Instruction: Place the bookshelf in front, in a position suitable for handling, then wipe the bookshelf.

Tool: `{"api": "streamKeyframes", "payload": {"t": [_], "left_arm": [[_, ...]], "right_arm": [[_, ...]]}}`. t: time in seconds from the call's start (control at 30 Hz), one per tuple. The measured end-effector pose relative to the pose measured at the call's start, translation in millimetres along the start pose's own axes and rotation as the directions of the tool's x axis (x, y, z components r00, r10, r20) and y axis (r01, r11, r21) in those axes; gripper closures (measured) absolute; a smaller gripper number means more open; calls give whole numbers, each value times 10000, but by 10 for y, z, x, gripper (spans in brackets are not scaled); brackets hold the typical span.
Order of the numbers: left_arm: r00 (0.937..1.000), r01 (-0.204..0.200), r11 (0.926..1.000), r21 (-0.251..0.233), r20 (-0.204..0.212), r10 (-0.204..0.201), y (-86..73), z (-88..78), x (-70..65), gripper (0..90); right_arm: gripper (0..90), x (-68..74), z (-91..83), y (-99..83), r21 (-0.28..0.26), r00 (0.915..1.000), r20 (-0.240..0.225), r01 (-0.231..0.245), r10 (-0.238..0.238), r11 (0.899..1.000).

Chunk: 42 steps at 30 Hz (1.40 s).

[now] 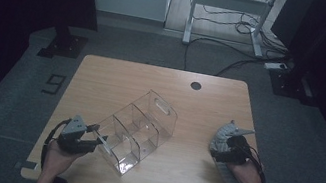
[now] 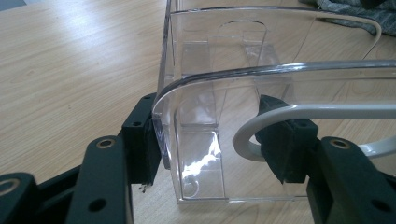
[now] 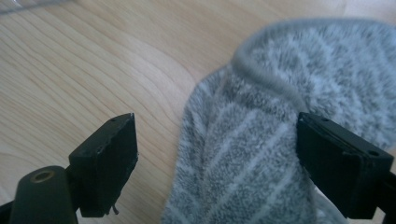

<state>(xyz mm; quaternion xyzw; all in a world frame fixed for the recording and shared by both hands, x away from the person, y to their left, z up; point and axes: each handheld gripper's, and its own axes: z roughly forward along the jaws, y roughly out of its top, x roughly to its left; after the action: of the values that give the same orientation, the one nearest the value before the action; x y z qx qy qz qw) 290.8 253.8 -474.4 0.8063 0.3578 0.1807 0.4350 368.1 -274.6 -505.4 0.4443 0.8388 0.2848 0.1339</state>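
The left gripper [image 1: 98,137] clamps the clear organizer [image 1: 136,130] steady. The right gripper [image 3: 217,154], open, straddles the grey sock [image 3: 261,154]; lower it squarely before pinching.

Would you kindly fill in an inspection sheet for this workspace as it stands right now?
Surface: light wooden table, round dark hole near its far edge.
Job's things: clear plastic divided organiser box lying askew at centre-left; grey striped fuzzy sock on the right side.
Clutter: nothing seen.
Grippers: left gripper closed on the box's near end wall; right gripper open, jaws astride the sock, pads not pressing it.
Cables: a white cable loops by the left gripper; dark cables run over the floor beyond the table.
Surroundings: grey carpet, white metal frame, dark stands at both sides.
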Motion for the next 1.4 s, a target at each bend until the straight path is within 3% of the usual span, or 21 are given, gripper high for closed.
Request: {"api": "streamKeyframes", "payload": {"t": [0.23, 0.47, 0.7, 0.73, 0.87, 1.07, 1.23, 1.4], "left_arm": [[10000, 23, 10000, 4, 24, -23, -4, -6, -4, 432], [10000, 32, 10000, 25, 44, -32, -4, -12, -8, 431], [10000, 60, 10000, 33, 6, -60, -6, -16, -22, 430], [10000, 73, 10000, 49, -9, -73, -7, -18, -31, 430], [9999, 111, 9999, 63, 0, -111, -10, -23, -59, 428], [10000, 62, 10000, 3, -17, -62, -19, -29, -69, 412], [10000, 58, 10000, -46, -37, -58, -25, -36, -66, 389], [10000, 67, 10000, -64, 10, -67, -27, -41, -68, 422]], "right_arm": [[126, -35, 176, -81, 637, 9997, 229, -54, 40, 9980], [128, -45, 233, -149, 894, 9953, 826, 433, -507, 9951], [309, -60, 188, -152, 764, 9926, 1206, 32, -125, 9971], [383, -73, 168, -161, 744, 9910, 1336, -123, 22, 9972], [507, -86, 142, -161, 828, 9878, 1537, -385, 254, 9958], [643, -132, 82, -176, 670, 9903, 1321, -513, 421, 9964], [662, -134, 43, -175, 393, 9917, 1158, -609, 560, 9974], [668, -118, -66, -133, -108, 9939, 577, -939, 944, 9955]]}}
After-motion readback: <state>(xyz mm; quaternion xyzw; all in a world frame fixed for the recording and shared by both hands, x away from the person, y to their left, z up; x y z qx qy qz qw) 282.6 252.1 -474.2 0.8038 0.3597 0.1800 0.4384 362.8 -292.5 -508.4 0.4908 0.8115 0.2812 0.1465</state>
